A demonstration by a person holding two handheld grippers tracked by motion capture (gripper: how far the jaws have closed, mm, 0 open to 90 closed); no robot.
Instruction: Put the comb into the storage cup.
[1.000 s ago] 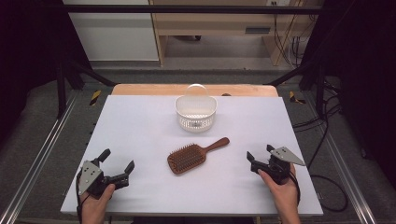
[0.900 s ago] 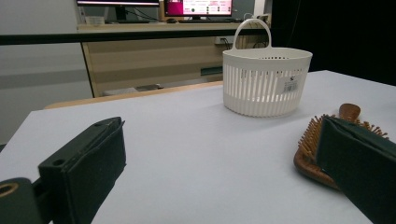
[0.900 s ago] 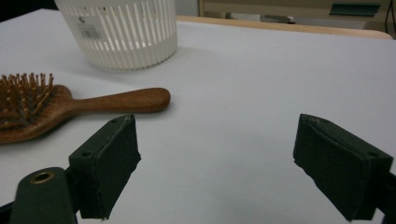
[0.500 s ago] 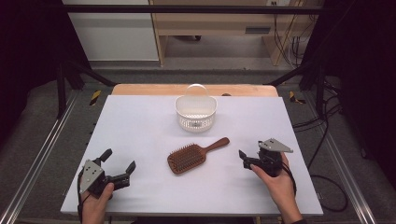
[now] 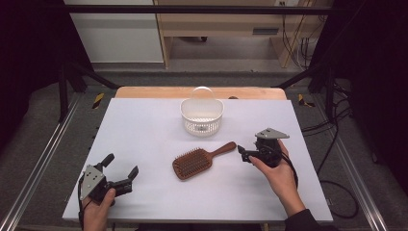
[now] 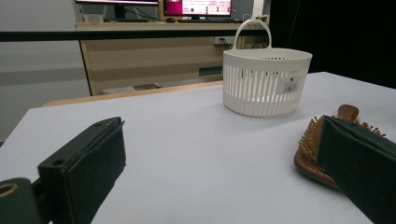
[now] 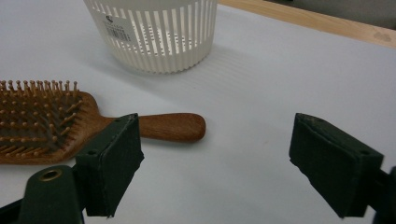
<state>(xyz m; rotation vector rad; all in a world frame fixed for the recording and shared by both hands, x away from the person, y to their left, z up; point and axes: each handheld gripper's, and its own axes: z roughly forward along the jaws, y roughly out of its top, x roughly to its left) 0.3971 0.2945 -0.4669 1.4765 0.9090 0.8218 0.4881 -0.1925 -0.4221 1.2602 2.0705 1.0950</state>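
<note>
Wooden hairbrush (image 5: 198, 161) lying flat on the white table (image 5: 144, 125), near the centre, bristles up. Long axis diagonal in the high view: paddle head toward the near left, handle toward the far right, handle tip pointing at the right gripper (image 5: 244, 154). Clear of contact with either gripper.

Right gripper held low over the table just beside the handle end, jaws spread wide and empty. In the right gripper view, hairbrush (image 7: 70, 126) lying across the frame, head at left behind the left jaw, rounded handle end reaching into the gap between the jaws, farther off.

Left gripper (image 5: 120, 173) at the near left corner of the table, well apart from the brush, jaws parted, nothing held. In the left gripper view, head of the hairbrush (image 6: 322, 140) partly hidden behind the right-hand jaw.

White slatted basket (image 5: 202, 115) upright beyond the brush, toward the far edge, handle raised, a small label on its wall; apart from the brush.
</note>
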